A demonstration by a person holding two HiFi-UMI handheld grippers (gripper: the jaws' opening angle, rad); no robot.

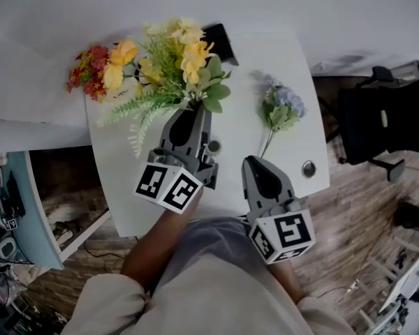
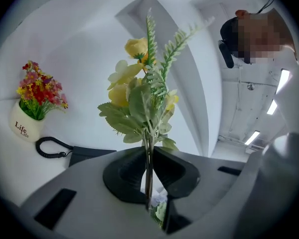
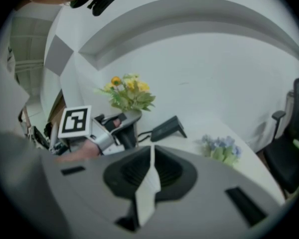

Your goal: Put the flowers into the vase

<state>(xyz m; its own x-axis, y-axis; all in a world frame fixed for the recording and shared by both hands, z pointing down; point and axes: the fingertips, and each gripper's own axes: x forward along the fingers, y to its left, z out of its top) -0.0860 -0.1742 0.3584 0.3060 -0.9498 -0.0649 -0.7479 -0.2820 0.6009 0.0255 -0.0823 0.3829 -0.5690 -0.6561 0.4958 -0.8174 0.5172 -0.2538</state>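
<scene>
My left gripper point(image 1: 193, 112) is shut on the thin stem of a yellow flower bunch point(image 1: 174, 58) with green fern fronds, held over the middle of the white table point(image 1: 237, 75). In the left gripper view the bunch point(image 2: 139, 93) stands upright out of the closed jaws point(image 2: 148, 156). A blue flower sprig point(image 1: 283, 107) lies flat on the table's right side, its stem toward me. My right gripper point(image 1: 255, 162) is shut with nothing in it, just short of that stem. A white pot point(image 2: 25, 126) with red flowers point(image 1: 89, 68) stands at the back left.
A black handset point(image 1: 220, 40) with a coiled cord point(image 2: 52, 148) lies at the table's back. A round metal cap point(image 1: 308, 168) sits near the front right corner. A black office chair point(image 1: 380, 124) stands to the right. White walls close in behind and left.
</scene>
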